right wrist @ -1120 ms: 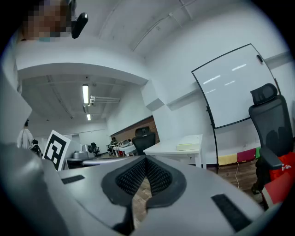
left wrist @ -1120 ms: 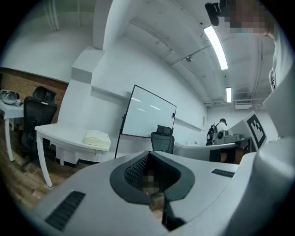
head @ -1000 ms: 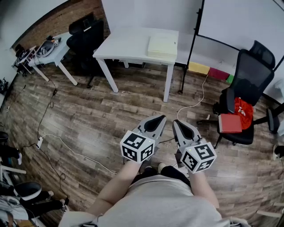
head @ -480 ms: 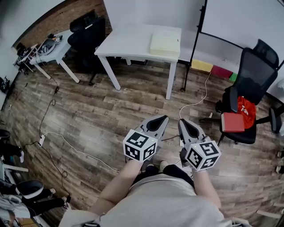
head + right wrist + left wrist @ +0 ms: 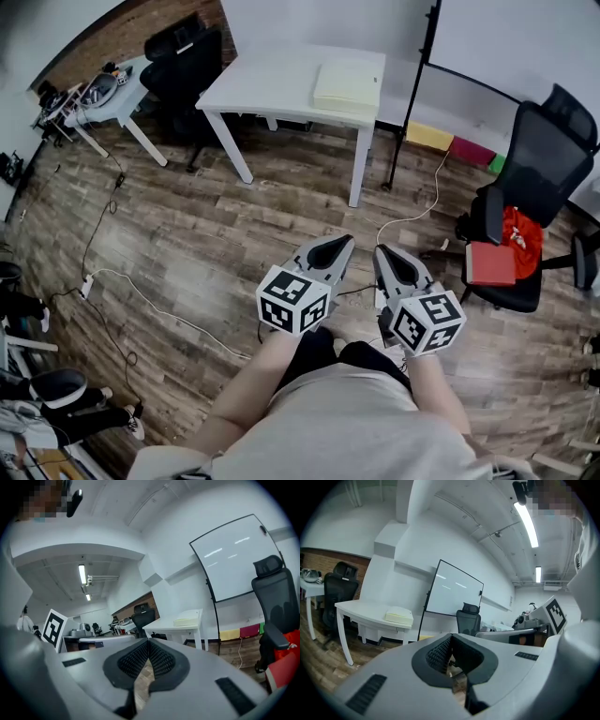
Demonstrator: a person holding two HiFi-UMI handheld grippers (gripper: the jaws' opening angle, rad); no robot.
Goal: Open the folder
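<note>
Little changes over the last second. The grey left gripper and grey right gripper, jaws closed and empty, stay side by side above the wooden floor. The flat pale-yellow folder lies unopened at the right end of the white table, well apart; the approach is still ahead.

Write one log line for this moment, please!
step: not started | left gripper: shut, empty | right gripper: shut, empty | folder: on white table, untouched

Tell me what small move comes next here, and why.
Probably step toward the white table: the pale folder lies on it, well beyond both grippers. The left gripper and right gripper are shut and empty above the wood floor.
</note>
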